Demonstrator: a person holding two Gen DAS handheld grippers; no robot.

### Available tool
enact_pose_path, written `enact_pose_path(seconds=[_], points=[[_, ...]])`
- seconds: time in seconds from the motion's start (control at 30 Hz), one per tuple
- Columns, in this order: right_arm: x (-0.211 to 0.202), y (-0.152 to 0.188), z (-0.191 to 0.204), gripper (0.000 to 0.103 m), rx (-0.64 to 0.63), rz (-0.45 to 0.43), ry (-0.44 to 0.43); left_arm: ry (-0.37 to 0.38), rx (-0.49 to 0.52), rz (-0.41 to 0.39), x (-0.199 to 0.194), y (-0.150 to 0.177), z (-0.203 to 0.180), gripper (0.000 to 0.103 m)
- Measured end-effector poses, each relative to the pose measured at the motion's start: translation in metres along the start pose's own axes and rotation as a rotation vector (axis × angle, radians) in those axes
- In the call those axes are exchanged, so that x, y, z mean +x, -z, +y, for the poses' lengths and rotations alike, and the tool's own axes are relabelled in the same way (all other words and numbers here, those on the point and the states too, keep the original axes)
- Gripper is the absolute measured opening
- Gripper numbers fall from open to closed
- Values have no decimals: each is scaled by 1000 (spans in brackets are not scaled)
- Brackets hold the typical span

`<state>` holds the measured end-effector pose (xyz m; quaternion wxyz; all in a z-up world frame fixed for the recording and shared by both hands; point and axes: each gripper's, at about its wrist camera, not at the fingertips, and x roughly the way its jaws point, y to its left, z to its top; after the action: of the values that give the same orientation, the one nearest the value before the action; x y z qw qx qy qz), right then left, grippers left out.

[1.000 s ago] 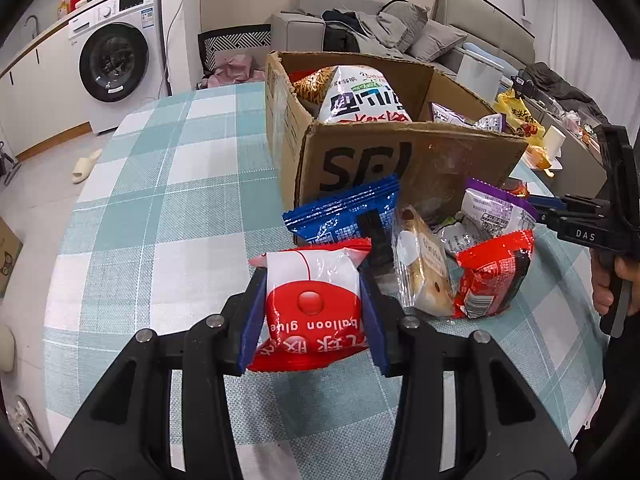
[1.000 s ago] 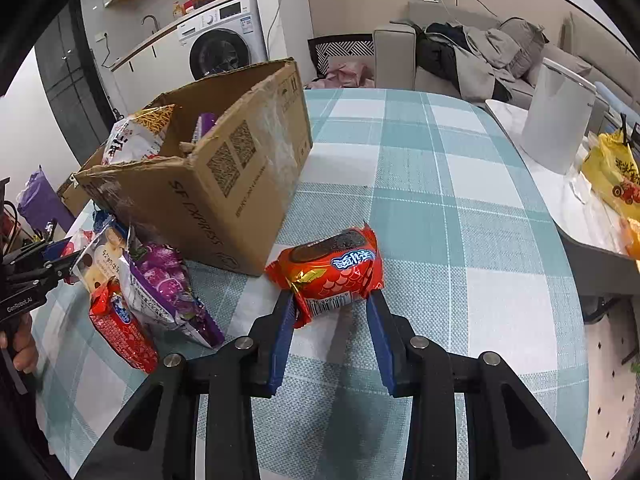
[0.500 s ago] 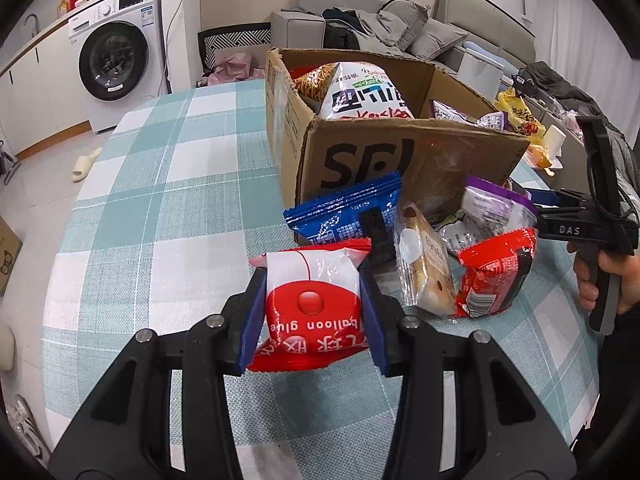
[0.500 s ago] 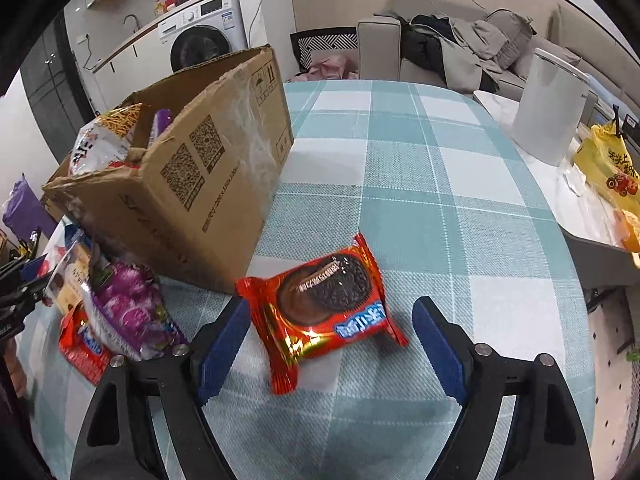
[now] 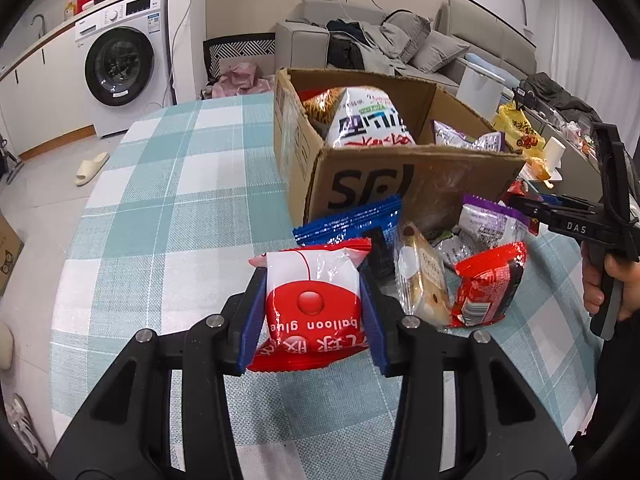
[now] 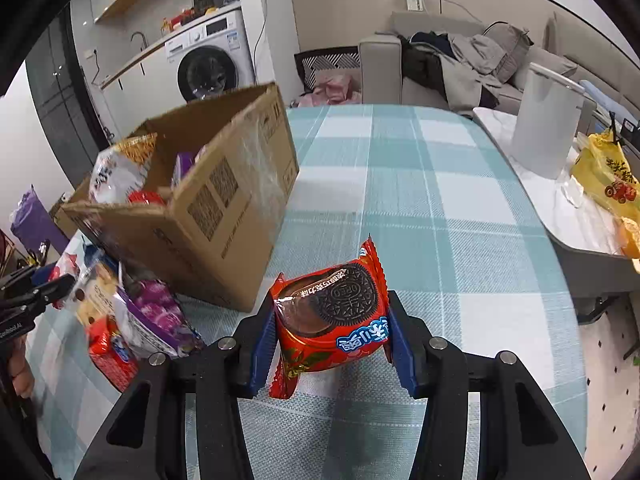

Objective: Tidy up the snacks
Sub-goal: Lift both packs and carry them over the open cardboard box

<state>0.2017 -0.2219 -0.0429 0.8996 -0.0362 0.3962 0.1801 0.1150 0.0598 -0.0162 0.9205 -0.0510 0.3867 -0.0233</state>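
While both snacks sit gripped short of the cardboard box (image 5: 362,184) | we keep left gripper (image 5: 313,322) clamped on the balloon-glue packet (image 5: 310,304) | right gripper (image 6: 331,336), jaws closing on the Oreo packet (image 6: 332,316) | we should lift clear of the rim before dropping.

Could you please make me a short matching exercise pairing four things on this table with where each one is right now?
Things:
1. balloon glue packet
2. Oreo packet
3. large white snack bag
4. blue packet

Places:
A. inside the cardboard box
B. between the right gripper pads
C. leaning against the box front
D. between the left gripper pads

Pairs: 1-D, 2-B, 3-A, 4-C
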Motion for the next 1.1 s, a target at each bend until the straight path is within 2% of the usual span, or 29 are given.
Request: enact_pose_path(seconds=[0.27, 0.53, 0.83, 1.1], points=[[-35, -11, 11, 51, -6, -91, -39, 2, -1, -70, -28, -8, -5, 41], [-55, -14, 25, 51, -13, -143, -67, 1, -1, -123, -49, -16, -8, 41], [-67, -16, 44, 51, -24, -166, -123, -7, -9, -170, -59, -34, -9, 41], [-68, -29, 64, 51, -41, -174, -162, -1, 22, -203, -58, -60, -27, 41]])
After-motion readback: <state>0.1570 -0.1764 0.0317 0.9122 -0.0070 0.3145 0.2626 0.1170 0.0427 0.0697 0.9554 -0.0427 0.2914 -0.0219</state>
